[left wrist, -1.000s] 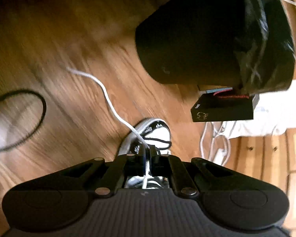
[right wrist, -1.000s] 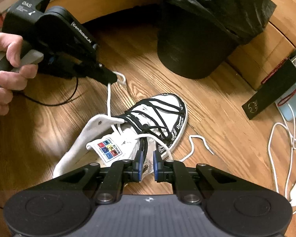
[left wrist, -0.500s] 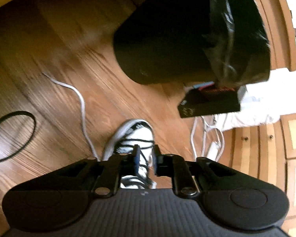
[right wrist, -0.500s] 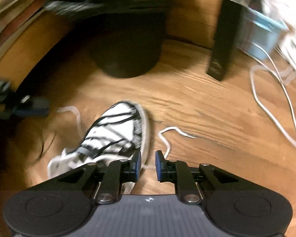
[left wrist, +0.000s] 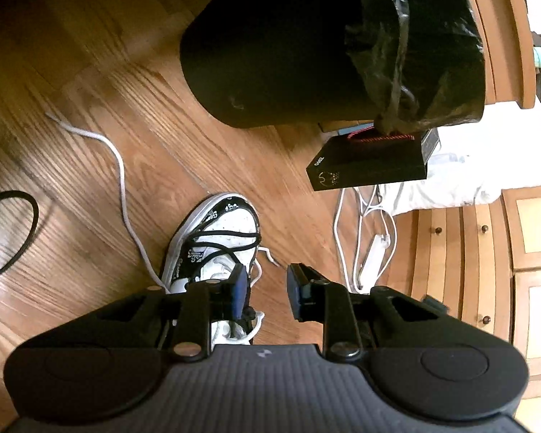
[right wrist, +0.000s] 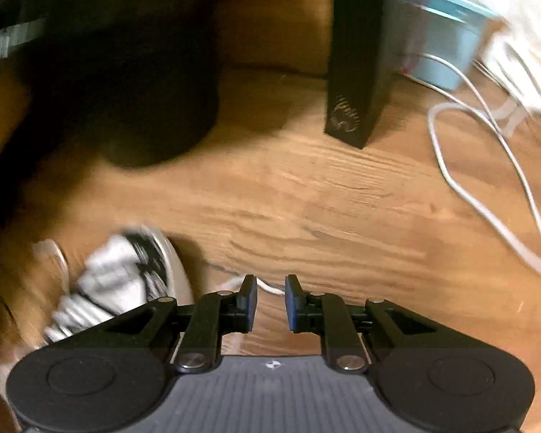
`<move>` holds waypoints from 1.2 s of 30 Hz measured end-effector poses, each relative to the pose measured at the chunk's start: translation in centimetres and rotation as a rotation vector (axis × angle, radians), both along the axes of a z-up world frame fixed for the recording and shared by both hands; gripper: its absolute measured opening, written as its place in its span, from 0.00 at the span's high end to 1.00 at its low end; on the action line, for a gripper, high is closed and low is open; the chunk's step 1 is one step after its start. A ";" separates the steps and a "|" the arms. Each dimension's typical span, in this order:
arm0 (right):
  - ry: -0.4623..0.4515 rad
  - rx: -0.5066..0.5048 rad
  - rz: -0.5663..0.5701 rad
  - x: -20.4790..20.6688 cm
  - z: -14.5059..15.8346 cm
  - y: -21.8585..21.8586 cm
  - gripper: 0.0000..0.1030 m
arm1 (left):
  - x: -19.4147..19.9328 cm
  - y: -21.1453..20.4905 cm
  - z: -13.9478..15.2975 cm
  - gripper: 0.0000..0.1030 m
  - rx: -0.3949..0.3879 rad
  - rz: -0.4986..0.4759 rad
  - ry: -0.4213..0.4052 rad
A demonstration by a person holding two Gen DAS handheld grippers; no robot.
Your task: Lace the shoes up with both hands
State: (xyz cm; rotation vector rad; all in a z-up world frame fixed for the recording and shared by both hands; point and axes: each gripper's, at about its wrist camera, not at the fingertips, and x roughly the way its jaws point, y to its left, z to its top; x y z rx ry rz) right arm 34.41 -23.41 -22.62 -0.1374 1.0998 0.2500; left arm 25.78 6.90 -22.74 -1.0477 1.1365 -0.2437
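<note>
Now both my tools stand empty, the left tool (left wrist: 264,290) opening above the shoe (left wrist: 212,241) on the floor (left wrist: 90,72), the right tool (right wrist: 270,303) parted over the limp white lace (right wrist: 267,287), best pinched near its stiff tip

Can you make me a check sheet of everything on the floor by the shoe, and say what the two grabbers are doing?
Surface: wooden floor, bare between things.
Job's things: black-and-white shoe; white lace trails loose across the floor.
Clutter: black bin with bag; small black box.
Grippers: left gripper, jaws opening, nothing between them; right gripper, jaws apart, low over a lace end, not pinching it.
Cables: white cords; black cable loop.
Surroundings: wooden cabinets.
</note>
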 end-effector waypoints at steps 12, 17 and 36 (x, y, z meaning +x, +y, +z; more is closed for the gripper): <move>-0.041 -0.301 0.402 -0.8 -4.4 3.0 0.81 | -0.1 -0.4 0.0 0.74 -0.003 -0.029 0.013; -0.026 -0.208 0.374 -0.3 -4.2 2.6 0.80 | -0.1 -0.4 -0.2 0.74 -0.023 -0.018 0.026; -0.122 -0.192 0.397 -1.0 -3.1 3.0 0.96 | 0.0 -0.8 -0.2 0.74 -0.022 -0.042 0.020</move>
